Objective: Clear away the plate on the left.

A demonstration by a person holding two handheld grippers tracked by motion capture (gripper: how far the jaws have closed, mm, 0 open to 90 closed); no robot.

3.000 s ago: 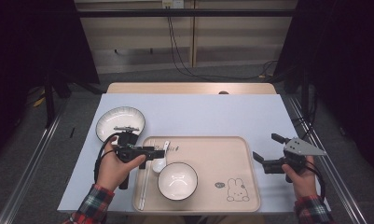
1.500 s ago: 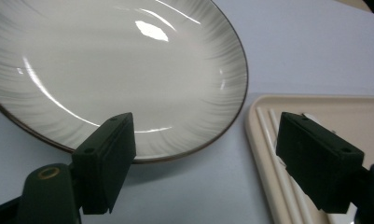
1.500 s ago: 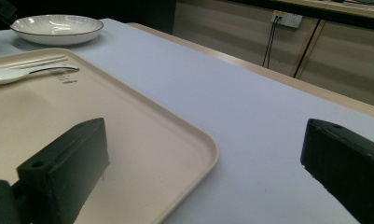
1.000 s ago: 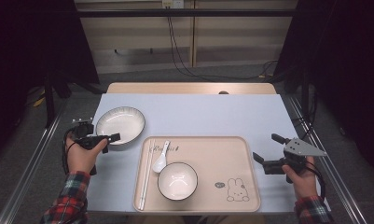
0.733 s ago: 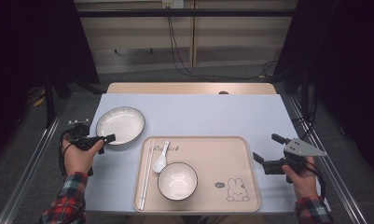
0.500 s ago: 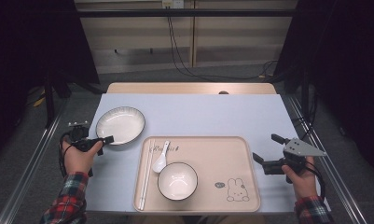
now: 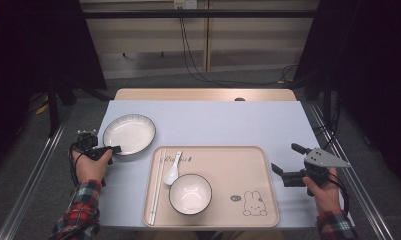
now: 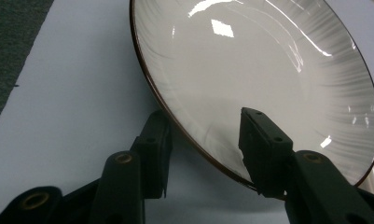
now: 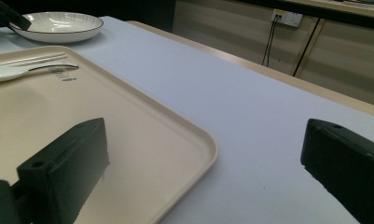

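A white plate with a dark rim (image 7: 129,131) lies on the table's left rear part. My left gripper (image 7: 115,148) is at its near-left edge. In the left gripper view the plate (image 8: 268,70) has its rim between the jaws of the left gripper (image 8: 205,135), one jaw outside the rim and one over the inside. They have just been closing, and a gap still shows at the rim. My right gripper (image 7: 285,157) hovers open at the tray's right end, and the right gripper (image 9: 205,140) has nothing between its jaws.
A beige tray (image 7: 238,170) sits at the table's front middle. It carries a white bowl (image 7: 190,194), a white spoon (image 7: 171,172) and chopsticks (image 7: 155,185) along its left side. The tray's corner (image 9: 142,116) lies just under my right gripper.
My left hand left the tray's spoon area and went to the plate's left edge. In the last second it sank slightly and its jaws narrowed around the rim. The right hand stayed put.
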